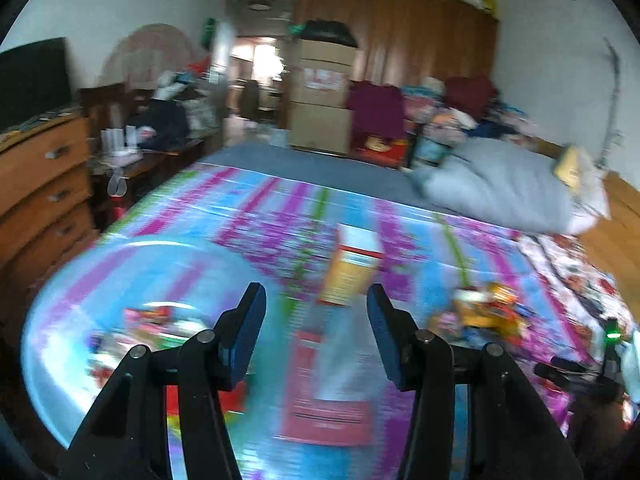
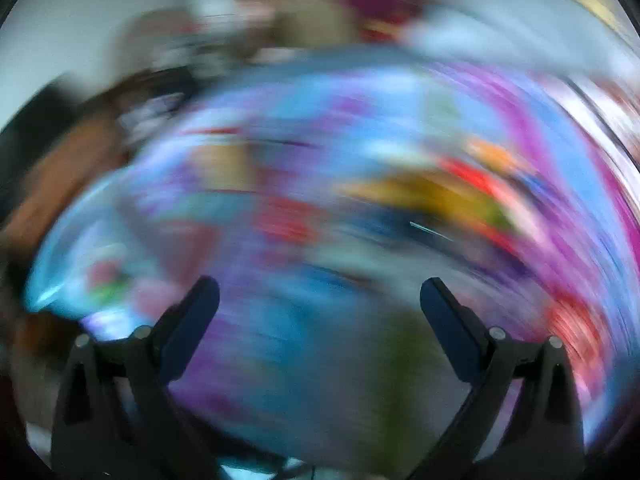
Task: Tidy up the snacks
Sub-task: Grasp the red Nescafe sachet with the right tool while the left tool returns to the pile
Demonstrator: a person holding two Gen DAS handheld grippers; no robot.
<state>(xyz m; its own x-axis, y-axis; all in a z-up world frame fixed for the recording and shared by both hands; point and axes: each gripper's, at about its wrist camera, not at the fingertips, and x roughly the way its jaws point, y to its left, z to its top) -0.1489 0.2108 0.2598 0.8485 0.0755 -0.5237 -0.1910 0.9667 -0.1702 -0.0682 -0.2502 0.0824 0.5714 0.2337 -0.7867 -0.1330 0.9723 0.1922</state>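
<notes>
My left gripper (image 1: 316, 300) is open and empty above a bed with a bright blue and purple patterned sheet (image 1: 256, 216). Under and ahead of it lie a red flat box (image 1: 328, 388) and an orange and white snack box (image 1: 352, 268). A pile of small snack packets (image 1: 488, 312) lies to the right, and more packets (image 1: 148, 320) lie to the left. My right gripper (image 2: 320, 292) is open and empty; its view is heavily blurred, with a yellow and red smear of packets (image 2: 440, 196) ahead on the sheet.
A grey pillow (image 1: 500, 184) and piled clothes (image 1: 460, 120) lie at the bed's far right. A wooden dresser (image 1: 44, 184) and cluttered desk (image 1: 140, 152) stand left. Cardboard boxes (image 1: 320, 92) and a wardrobe (image 1: 400, 28) stand at the back.
</notes>
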